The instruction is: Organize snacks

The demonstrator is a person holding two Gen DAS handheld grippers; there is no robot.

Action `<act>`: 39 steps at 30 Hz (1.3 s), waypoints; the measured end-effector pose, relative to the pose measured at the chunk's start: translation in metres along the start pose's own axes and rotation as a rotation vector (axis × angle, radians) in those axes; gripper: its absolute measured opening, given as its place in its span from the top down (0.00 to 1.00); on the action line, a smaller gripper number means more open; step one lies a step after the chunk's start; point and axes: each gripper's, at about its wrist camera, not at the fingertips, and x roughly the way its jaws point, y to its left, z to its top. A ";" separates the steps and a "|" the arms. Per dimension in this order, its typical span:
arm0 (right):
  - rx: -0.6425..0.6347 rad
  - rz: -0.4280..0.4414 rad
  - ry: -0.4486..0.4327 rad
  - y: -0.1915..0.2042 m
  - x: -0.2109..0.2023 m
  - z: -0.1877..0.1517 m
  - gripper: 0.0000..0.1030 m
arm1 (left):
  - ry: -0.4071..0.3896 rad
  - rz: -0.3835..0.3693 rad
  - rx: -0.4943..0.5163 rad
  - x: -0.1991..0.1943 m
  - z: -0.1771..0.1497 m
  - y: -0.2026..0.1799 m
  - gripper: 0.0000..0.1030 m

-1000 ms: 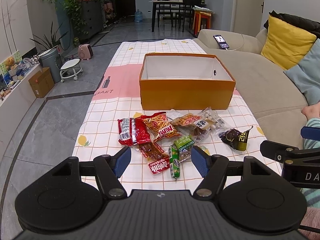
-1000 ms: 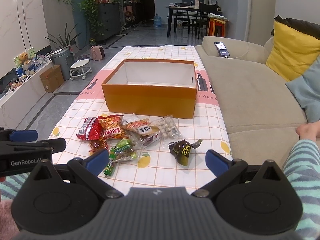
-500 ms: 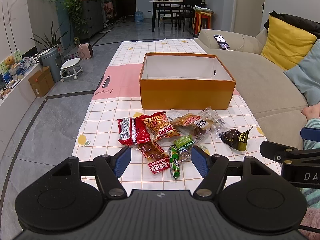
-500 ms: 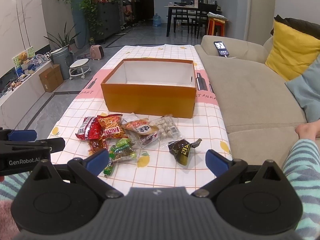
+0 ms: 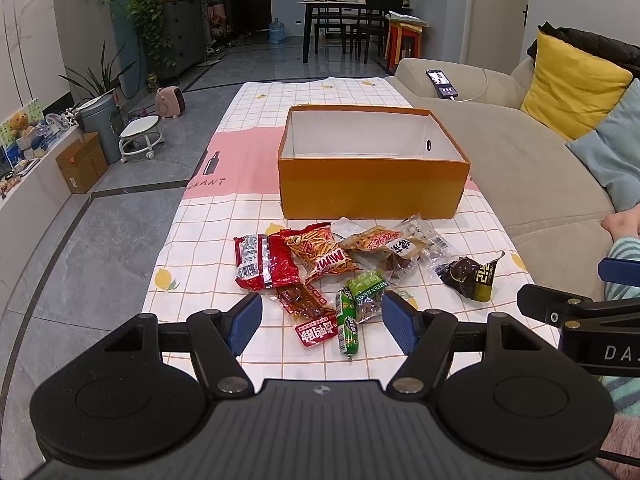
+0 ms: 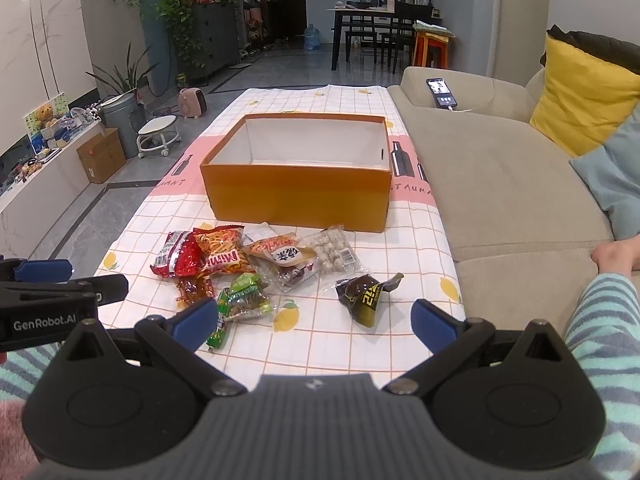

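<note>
Both the left gripper (image 5: 322, 322) and the right gripper (image 6: 314, 320) hover with jaws wide and empty over the near edge of the checked tablecloth (image 5: 208, 240), the snack packets (image 5: 320, 258) heaped just before the orange box (image 5: 372, 190)

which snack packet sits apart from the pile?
The dark brown packet with gold print, alone at the right end; the others overlap in a heap.

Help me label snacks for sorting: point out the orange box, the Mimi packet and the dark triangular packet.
orange box (image 5: 370, 190): left wrist view, its front wall.
Mimi packet (image 5: 320, 254): left wrist view, middle of the printed face.
dark triangular packet (image 6: 362, 294): right wrist view, its dark body.
</note>
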 end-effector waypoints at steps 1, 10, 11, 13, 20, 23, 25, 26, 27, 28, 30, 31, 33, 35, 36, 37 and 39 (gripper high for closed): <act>0.000 0.000 -0.001 0.000 0.000 0.000 0.04 | 0.000 -0.001 0.000 0.000 0.000 0.000 0.22; 0.006 -0.001 0.004 -0.001 0.001 0.001 0.04 | 0.001 -0.005 -0.003 0.000 -0.001 -0.002 0.22; 0.007 -0.001 0.004 -0.001 0.001 0.001 0.04 | 0.001 -0.006 -0.005 0.000 0.000 -0.002 0.22; 0.007 -0.001 0.004 -0.001 0.001 0.001 0.04 | 0.000 -0.007 -0.005 0.000 0.000 -0.002 0.22; 0.002 0.008 0.007 -0.003 0.004 0.003 0.04 | 0.014 -0.106 -0.066 0.001 0.007 -0.001 0.29; -0.007 0.012 -0.009 -0.006 0.008 0.006 0.04 | 0.010 -0.157 -0.088 0.002 0.014 0.000 0.45; -0.012 0.013 -0.011 -0.008 0.013 0.008 0.04 | 0.018 -0.159 -0.071 0.006 0.019 -0.002 0.58; -0.019 0.021 -0.014 -0.009 0.017 0.010 0.10 | 0.027 -0.168 -0.067 0.010 0.020 -0.002 0.64; -0.024 0.024 -0.013 -0.009 0.020 0.011 0.16 | 0.037 -0.178 -0.068 0.014 0.022 -0.003 0.65; -0.031 0.025 -0.007 -0.010 0.026 0.012 0.18 | 0.047 -0.184 -0.074 0.018 0.024 -0.003 0.65; -0.037 0.028 0.003 -0.012 0.036 0.013 0.22 | 0.066 -0.183 -0.081 0.028 0.027 -0.001 0.58; -0.036 0.032 0.010 -0.013 0.042 0.013 0.23 | 0.080 -0.181 -0.077 0.033 0.028 -0.002 0.53; -0.024 0.038 0.025 -0.017 0.054 0.014 0.23 | 0.108 -0.193 -0.073 0.045 0.029 -0.001 0.46; -0.006 0.044 0.041 -0.023 0.066 0.013 0.26 | 0.144 -0.209 -0.085 0.057 0.030 0.000 0.46; 0.008 0.047 0.049 -0.026 0.073 0.013 0.29 | 0.160 -0.214 -0.091 0.064 0.031 0.000 0.45; 0.026 0.043 0.059 -0.030 0.081 0.013 0.30 | 0.173 -0.216 -0.093 0.071 0.031 -0.001 0.44; 0.039 0.028 0.077 -0.037 0.095 0.013 0.35 | 0.196 -0.213 -0.089 0.085 0.031 -0.003 0.40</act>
